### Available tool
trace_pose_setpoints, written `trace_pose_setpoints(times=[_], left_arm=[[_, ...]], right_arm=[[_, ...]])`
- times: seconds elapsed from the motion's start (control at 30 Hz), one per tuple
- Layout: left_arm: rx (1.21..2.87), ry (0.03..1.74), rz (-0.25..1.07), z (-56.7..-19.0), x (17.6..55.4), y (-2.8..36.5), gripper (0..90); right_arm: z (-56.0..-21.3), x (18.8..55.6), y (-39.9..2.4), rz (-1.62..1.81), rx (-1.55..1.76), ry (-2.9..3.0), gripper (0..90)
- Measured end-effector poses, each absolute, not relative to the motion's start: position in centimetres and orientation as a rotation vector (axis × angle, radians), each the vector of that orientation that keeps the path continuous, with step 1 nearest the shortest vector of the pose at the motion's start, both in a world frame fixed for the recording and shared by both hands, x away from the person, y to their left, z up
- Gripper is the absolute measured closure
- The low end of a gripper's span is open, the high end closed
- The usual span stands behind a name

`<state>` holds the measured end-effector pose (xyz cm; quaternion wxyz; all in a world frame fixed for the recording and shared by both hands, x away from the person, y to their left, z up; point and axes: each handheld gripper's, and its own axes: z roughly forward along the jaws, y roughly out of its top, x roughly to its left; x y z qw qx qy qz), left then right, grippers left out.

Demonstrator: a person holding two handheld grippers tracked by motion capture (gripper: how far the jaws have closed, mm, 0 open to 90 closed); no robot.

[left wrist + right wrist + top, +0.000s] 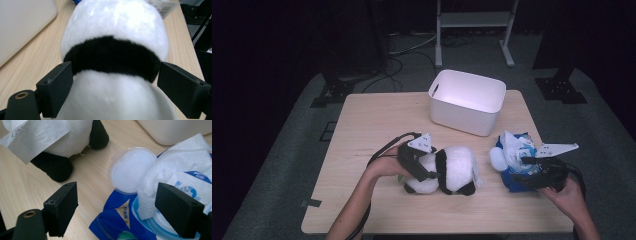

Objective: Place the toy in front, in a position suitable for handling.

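Note:
A black-and-white panda plush [457, 170] lies on its side at the middle of the wooden table [362, 130]. My left gripper [429, 172] comes at it from the left. In the left gripper view its jaws stand either side of the panda [112, 30] near the black band, and my left gripper [116, 87] is open around it without squeezing. At the right lies a blue wet-wipe pack [512, 150] with its round lid [132, 170] flipped open and a white wipe [175, 157] sticking up. My right gripper [120, 210] hangs open over the pack [117, 220], its right jaw beside the wipe.
A white plastic bin [467, 102] stands open at the back of the table, behind both objects. The panda's paper tag [35, 137] and black feet point toward the wipe pack. A white frame stands on the floor beyond the table.

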<state>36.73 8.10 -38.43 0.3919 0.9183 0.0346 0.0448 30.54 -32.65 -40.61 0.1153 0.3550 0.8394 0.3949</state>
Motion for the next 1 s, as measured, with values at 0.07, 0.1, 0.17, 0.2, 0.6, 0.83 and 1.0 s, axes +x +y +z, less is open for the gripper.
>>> trace_pose_setpoints(times=[0.07,0.1,0.17,0.2,0.6,0.83,1.0], left_arm=[[2.333,0.095,0.110,-38.3,36.7,8.5,11.0],[2.327,0.105,0.113,-38.2,36.6,8.7,10.8],[2.318,0.114,0.117,-38.1,36.5,9.1,10.8],[2.314,0.121,0.121,-38.0,36.4,9.3,10.6],[2.296,0.202,0.155,-37.6,35.7,12.6,9.2],[2.294,0.257,0.167,-37.8,35.3,15.1,9.2],[2.275,0.284,0.162,-38.1,34.8,16.6,8.8]], right_arm=[[-40.5,30.9,-32.7,1.156,1.045,2.458,17.2],[-40.5,31.1,-32.8,1.152,1.049,2.460,17.2],[-40.4,31.5,-32.8,1.144,1.051,2.461,17.3],[-40.3,31.8,-32.7,1.141,1.049,2.462,17.3],[-39.5,34.7,-32.1,1.054,1.020,2.504,17.4],[-39.6,36.4,-31.7,1.021,1.004,2.526,20.7],[-39.9,37.6,-31.5,0.977,1.012,2.536,21.8]])
